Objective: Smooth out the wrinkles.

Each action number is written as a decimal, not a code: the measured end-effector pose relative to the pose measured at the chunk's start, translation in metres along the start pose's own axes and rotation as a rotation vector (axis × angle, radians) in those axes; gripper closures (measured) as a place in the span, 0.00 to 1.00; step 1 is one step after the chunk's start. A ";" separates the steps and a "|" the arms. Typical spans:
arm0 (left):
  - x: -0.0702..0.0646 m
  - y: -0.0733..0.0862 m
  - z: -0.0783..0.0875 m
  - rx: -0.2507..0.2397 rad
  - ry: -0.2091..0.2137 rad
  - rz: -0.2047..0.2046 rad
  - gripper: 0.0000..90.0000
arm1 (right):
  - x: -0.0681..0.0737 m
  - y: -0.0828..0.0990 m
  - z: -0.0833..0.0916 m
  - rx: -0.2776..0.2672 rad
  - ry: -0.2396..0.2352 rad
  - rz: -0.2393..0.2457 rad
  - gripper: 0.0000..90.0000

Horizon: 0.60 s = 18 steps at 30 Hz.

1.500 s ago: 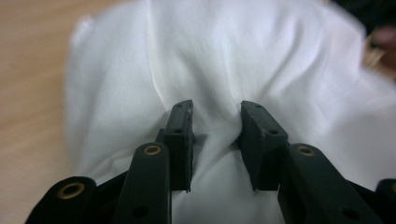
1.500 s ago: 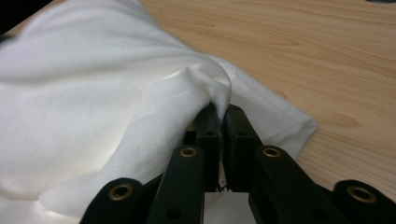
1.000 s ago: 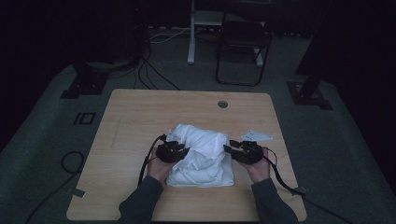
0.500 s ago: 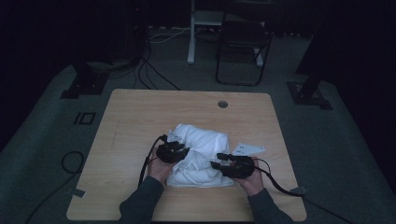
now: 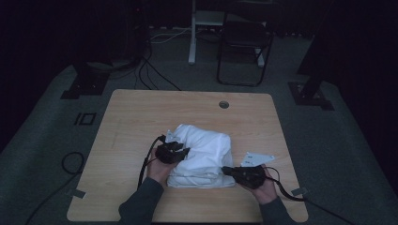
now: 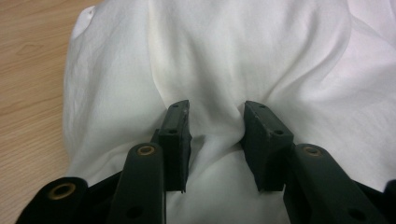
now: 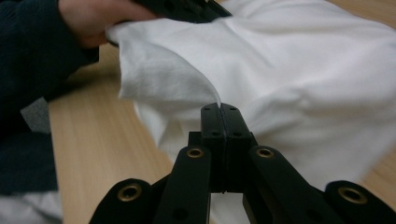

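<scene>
One white cloth (image 5: 202, 154), folded in a heap, lies at the centre of the table (image 5: 141, 112) in the high view. Around it the table bears one round hole (image 5: 224, 104) at upper centre and two bits of tape (image 5: 75, 192) at the lower corners. A chair (image 5: 244, 42) and cables (image 5: 150, 70) stand on the floor at the top of the frame.

Two grippers work the cloth. The left gripper (image 6: 215, 116) presses into it at mid-frame, its parted jaws gathering a fold between them; they have just been opening a little.

The right gripper (image 7: 220, 108), at the cloth's lower right edge in the high view, has just clenched; its own view shows a thin cloth edge pinched at the tips, which the high view is too dim to show.
</scene>
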<state>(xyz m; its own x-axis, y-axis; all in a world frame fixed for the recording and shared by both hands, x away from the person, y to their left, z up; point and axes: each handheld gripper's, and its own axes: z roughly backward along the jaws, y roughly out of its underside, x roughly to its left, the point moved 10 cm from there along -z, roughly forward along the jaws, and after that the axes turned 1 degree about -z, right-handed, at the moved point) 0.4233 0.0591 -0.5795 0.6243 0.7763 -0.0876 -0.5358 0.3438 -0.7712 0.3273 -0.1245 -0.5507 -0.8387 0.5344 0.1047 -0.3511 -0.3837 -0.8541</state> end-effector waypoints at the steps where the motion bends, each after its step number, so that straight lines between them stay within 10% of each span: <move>1: -0.002 -0.001 0.001 -0.005 0.003 -0.002 0.67 | -0.002 0.010 0.012 0.006 0.014 -0.004 1.00; 10: -0.010 -0.006 0.012 -0.019 -0.017 -0.028 0.61 | -0.019 0.005 0.018 0.004 0.091 -0.044 0.78; 18: -0.021 -0.007 0.019 -0.042 0.005 -0.036 0.60 | -0.015 -0.018 -0.023 0.003 0.085 -0.049 0.57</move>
<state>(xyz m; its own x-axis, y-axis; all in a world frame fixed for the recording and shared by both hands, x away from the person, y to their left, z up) 0.4027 0.0503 -0.5599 0.6456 0.7611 -0.0630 -0.4893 0.3488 -0.7994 0.3556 -0.1081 -0.5481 -0.7823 0.6145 0.1021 -0.3916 -0.3578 -0.8477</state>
